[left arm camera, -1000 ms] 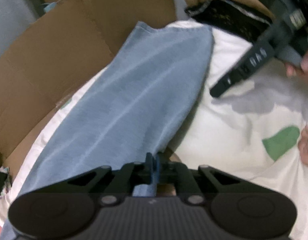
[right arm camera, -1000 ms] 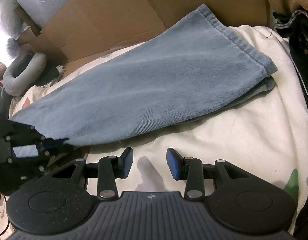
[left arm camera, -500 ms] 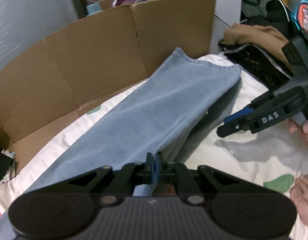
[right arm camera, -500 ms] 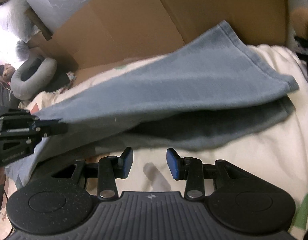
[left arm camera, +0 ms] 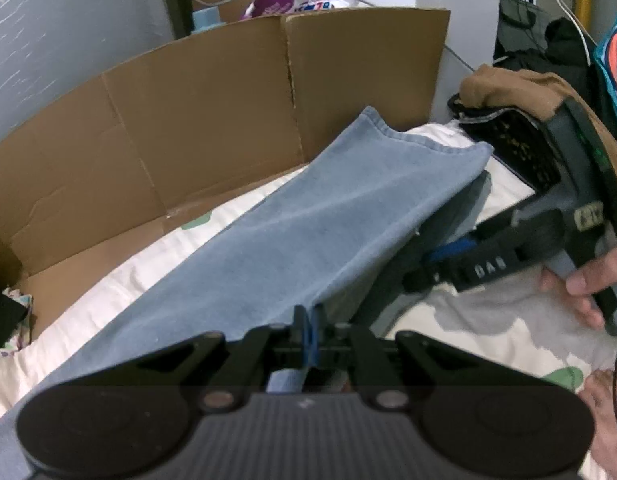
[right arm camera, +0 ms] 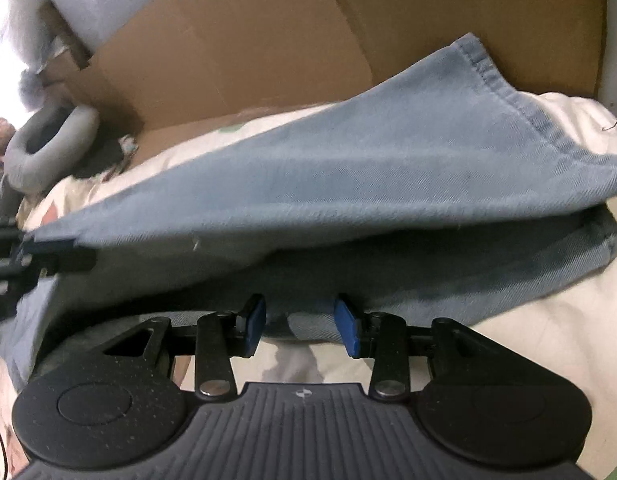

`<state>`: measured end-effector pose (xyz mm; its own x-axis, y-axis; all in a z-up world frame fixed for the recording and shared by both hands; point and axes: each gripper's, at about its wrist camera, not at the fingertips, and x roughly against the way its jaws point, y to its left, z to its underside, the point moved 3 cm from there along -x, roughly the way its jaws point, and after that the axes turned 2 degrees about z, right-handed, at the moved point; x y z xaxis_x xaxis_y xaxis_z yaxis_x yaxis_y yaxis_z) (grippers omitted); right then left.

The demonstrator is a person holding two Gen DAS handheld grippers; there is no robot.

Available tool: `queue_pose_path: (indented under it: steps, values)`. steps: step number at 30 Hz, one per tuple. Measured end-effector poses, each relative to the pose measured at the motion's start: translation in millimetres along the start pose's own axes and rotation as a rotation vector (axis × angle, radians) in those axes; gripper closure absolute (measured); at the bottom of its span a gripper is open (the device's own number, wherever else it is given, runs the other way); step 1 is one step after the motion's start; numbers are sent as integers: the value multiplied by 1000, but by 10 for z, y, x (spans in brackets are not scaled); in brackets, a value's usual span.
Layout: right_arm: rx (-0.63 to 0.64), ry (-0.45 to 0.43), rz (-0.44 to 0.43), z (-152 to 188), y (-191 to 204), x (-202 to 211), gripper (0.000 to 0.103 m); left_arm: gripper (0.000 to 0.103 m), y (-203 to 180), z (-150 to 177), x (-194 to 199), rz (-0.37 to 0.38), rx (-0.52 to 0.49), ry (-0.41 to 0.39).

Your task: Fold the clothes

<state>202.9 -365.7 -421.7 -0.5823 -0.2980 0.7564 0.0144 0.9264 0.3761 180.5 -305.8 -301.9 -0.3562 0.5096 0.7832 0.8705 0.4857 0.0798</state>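
Note:
Light blue jeans [left arm camera: 328,216] lie lengthwise on a cream bed sheet [left arm camera: 140,264], hem toward the cardboard. My left gripper [left arm camera: 308,320] is shut on the upper leg's edge and holds it raised off the lower leg. In the right wrist view the jeans [right arm camera: 388,168] show the lifted upper layer over the lower layer [right arm camera: 488,268]. My right gripper [right arm camera: 300,320] is open, its blue pads either side of the lower layer's near edge. It also shows in the left wrist view [left arm camera: 448,268], reaching under the raised layer. The left gripper appears at the right wrist view's left edge [right arm camera: 40,256].
A folded cardboard sheet [left arm camera: 228,120] stands along the bed's far side. A pile of brown and dark clothes [left arm camera: 520,92] lies at the far right. A grey neck pillow [right arm camera: 48,140] lies off the bed's left end. A bare foot [left arm camera: 604,400] rests on the sheet.
My left gripper has lifted the upper leg's edge, opening a gap between the layers. My right gripper has moved forward to the lower layer's edge, staying open.

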Motion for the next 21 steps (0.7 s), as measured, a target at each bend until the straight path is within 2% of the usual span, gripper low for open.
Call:
queue_pose_path:
  steps: [4,11,16,21]
  values:
    - [-6,20,-26,97,-5,33,53,101,9,12,9,5,4,-2]
    - [-31,-64,-23,18,-71,225,53,101,46,-15,31,1,22,-9]
    - [-9,-68,1,-108,-34,107,53,101,67,-16,34,0,35,-10]
    - [40,-37,-35,-159,196,-94,53,101,55,-11,33,2,34,-8]
